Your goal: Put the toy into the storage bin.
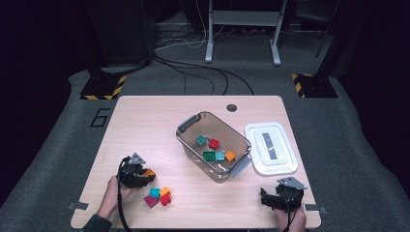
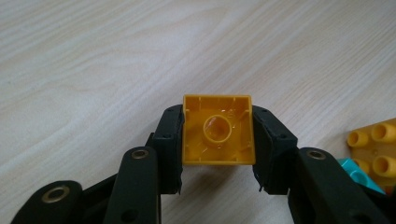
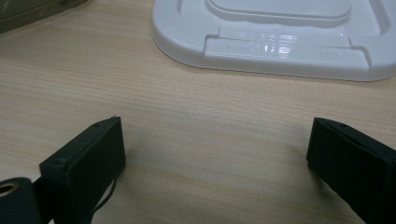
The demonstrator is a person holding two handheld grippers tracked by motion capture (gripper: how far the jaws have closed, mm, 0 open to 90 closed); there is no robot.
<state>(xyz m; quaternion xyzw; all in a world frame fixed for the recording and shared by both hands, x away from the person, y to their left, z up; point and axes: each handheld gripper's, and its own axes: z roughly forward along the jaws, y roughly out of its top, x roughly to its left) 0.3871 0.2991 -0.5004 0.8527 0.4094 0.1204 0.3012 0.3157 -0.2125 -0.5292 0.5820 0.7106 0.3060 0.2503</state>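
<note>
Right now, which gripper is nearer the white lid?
Right. The right gripper sits just below the white lid; the left gripper, shut on a yellow block, is across the table.

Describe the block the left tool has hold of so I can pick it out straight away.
On the wooden table, look at the near left corner, left of the clear bin. The left tool is clamped on a yellow-orange block. Unlike the small cluster of blocks beside it, it sits alone between the black jaws.
</note>
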